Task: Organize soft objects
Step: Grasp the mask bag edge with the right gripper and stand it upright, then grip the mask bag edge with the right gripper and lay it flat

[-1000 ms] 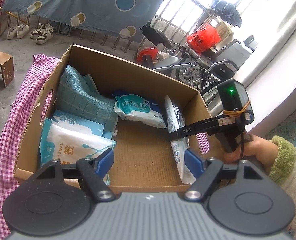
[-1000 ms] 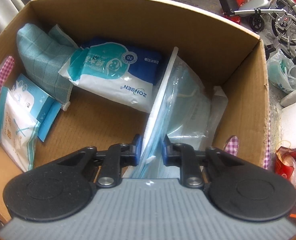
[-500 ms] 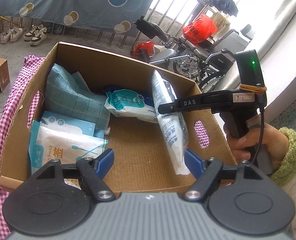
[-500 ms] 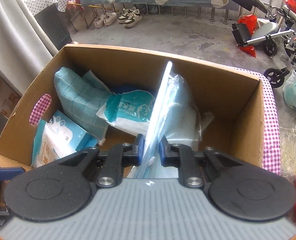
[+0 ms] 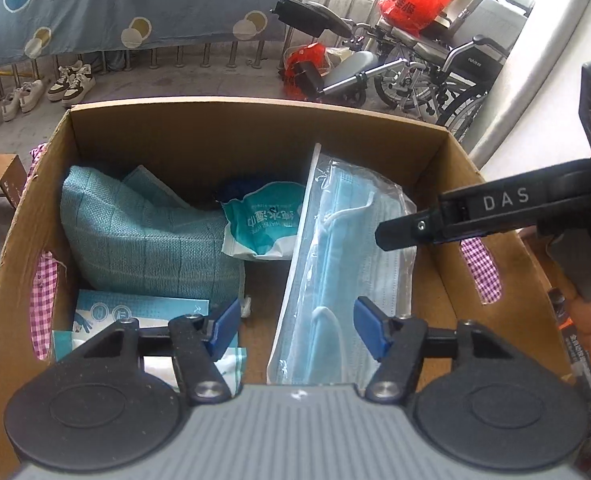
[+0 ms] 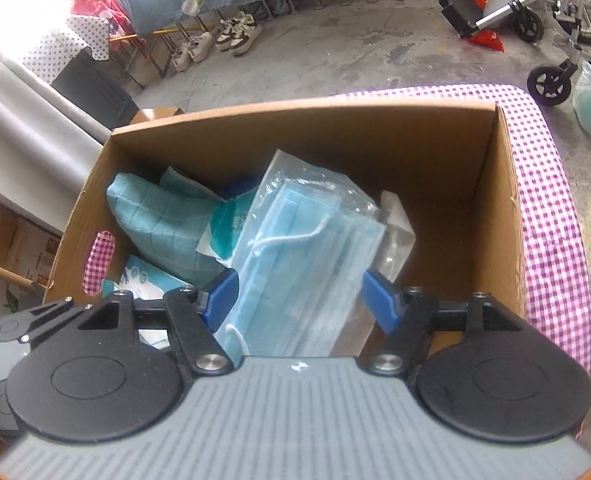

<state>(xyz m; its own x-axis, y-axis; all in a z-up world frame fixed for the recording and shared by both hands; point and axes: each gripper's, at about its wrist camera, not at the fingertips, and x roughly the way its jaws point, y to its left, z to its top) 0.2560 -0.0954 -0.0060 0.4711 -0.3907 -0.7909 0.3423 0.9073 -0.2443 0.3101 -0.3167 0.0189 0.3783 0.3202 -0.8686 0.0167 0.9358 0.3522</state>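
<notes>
Grippers, left (image 5: 297,330) and right (image 6: 299,300), gape over bagged masks (image 6: 303,256).

A grey concrete floor (image 6: 335,52) stretches to a railing hung with a blue sheet (image 5: 135,4) patterned in circles, sneakers (image 5: 71,82) lined beneath it. A wheelchair (image 5: 427,68) stands by the bright window, and a checked tablecloth (image 6: 551,216) covers the table.

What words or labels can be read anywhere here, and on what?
"DAS": white letters on the right gripper, seen from the left wrist.
"WATER WIPE": on the teal wipes pack, upside down, beside Chinese characters.
Red bag on the wheelchair: characters too blurred.
Blue-and-white packet: print too small.
</notes>
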